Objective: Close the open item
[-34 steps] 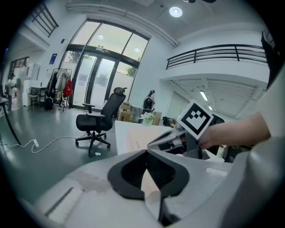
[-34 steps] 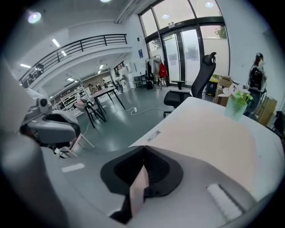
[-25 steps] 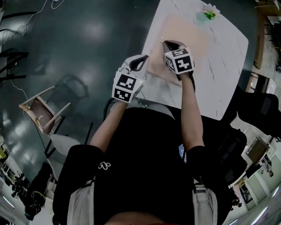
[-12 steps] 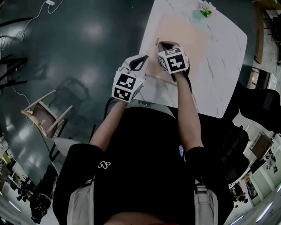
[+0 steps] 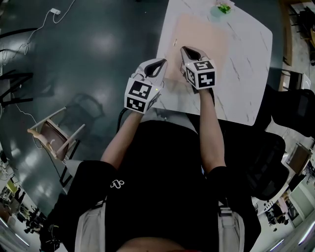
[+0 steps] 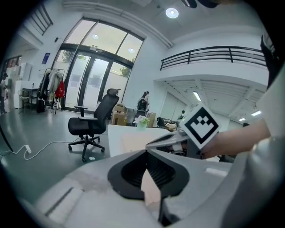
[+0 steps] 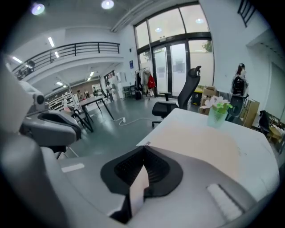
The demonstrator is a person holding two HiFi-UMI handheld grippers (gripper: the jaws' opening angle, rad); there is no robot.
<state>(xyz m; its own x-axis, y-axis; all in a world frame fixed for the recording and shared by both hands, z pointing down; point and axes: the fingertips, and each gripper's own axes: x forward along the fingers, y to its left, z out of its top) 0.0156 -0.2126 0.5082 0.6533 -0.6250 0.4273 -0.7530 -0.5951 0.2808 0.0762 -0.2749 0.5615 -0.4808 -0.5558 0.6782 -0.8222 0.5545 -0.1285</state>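
Note:
No open item shows in any view. My left gripper (image 5: 157,64) is shut and empty, and hovers just off the near left edge of the white marble table (image 5: 246,74). My right gripper (image 5: 187,50) is also shut and empty, and hangs over the near corner of a pale pink mat (image 5: 206,32) lying on the table. In the left gripper view the jaws (image 6: 146,151) meet, with the right gripper (image 6: 167,139) and its marker cube (image 6: 200,125) just ahead. In the right gripper view the jaws (image 7: 144,148) meet above the mat (image 7: 196,142).
A small plant in a green vase (image 5: 222,8) stands at the table's far side, beyond the mat. A tipped wooden chair (image 5: 51,135) lies on the dark floor at the left. A black office chair (image 6: 93,124) stands past the table. Another black chair (image 5: 290,110) is at the right.
The right gripper drifted a little left, then back right and nearer to me. The left gripper barely moved. Both stay shut, and the head view shifted slightly.

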